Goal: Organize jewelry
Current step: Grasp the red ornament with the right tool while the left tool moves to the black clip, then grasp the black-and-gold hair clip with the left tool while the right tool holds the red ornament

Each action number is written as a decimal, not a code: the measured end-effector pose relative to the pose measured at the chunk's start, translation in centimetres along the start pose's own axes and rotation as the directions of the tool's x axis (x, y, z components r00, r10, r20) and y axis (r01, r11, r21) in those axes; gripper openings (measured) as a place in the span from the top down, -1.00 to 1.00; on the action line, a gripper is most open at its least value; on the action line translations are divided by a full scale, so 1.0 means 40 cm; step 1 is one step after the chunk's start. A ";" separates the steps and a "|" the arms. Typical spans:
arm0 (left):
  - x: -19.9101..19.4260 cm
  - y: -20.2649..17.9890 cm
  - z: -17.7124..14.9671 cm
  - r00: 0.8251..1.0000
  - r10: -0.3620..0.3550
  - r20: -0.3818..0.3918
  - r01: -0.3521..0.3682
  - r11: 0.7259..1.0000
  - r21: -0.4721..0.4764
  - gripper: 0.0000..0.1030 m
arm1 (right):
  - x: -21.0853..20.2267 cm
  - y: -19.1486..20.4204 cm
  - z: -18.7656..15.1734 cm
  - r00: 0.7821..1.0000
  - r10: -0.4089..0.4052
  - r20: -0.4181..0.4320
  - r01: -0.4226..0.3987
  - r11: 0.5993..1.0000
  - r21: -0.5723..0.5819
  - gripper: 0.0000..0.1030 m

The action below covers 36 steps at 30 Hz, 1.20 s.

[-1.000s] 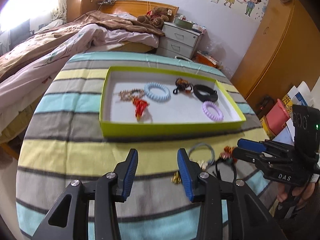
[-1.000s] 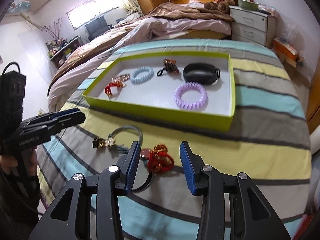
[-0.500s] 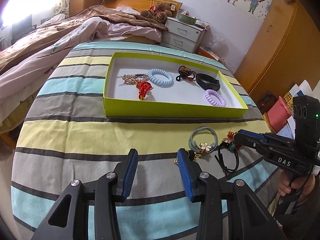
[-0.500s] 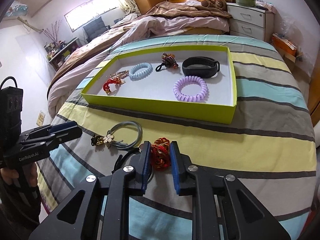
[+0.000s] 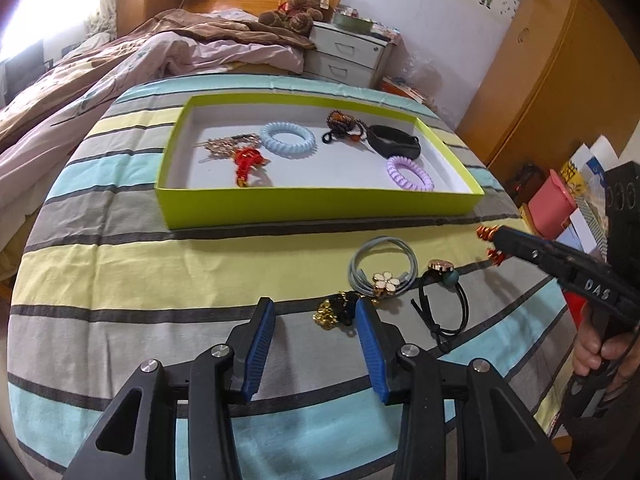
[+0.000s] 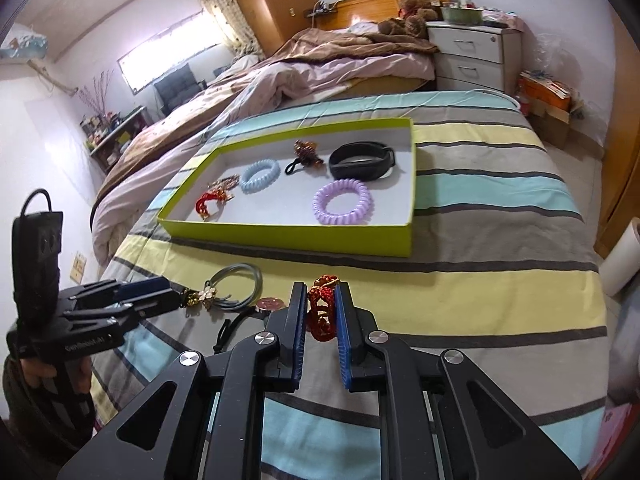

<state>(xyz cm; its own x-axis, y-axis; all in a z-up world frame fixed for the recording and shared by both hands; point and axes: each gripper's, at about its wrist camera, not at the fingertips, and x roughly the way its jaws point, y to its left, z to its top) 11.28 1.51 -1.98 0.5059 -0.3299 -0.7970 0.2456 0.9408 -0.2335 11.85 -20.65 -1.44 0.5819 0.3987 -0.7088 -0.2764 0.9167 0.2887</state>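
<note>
A shallow lime-green cardboard tray [image 6: 288, 240] with a white floor lay on the striped bedspread [image 6: 500, 208]. In it, seen from the right wrist view, a ribbed lilac spiral hair tie [image 6: 343, 202] sat toward five o'clock, a black band [image 6: 362, 160] toward two o'clock, a dark beaded hair tie [image 6: 305, 154] near twelve, a pale blue spiral hair tie [image 6: 260, 176] at about ten o'clock, and a gilt hair clip [image 6: 224, 181] touching a red knotted ornament [image 6: 207, 202] at nine o'clock.

The right gripper [image 6: 322, 320] was clamped on a red and gold braided ornament [image 6: 321, 312], its blue ribbed pads pressed against both sides, the piece raised off the cloth at the tray's six o'clock.

The left gripper [image 5: 316, 344] had its jaws opening, with nothing pressed between them. A gold-and-black charm hair tie [image 5: 334, 312] lay just ahead of the tips, close to the right-hand pad at one o'clock. Beyond it at one o'clock lay a looped grey elastic cord with a white enamel flower [image 5: 382, 272], and at two o'clock a thin black elastic with a round rose-gold and teal bead [image 5: 444, 300]. All three rested on the bedspread outside the tray.
</note>
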 end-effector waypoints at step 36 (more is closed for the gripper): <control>0.026 -0.082 -0.006 0.996 0.091 0.025 -0.094 0.980 0.176 0.53 | -0.028 -0.025 -0.016 0.999 0.003 0.034 -0.004 0.999 0.039 0.72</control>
<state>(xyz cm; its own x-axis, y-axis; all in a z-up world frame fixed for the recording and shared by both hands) 10.78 -1.90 -2.17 0.5470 -0.2445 -0.8006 0.3389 0.9392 -0.0553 10.97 -22.01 -1.34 0.6067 0.4020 -0.6859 -0.2490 0.9154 0.3163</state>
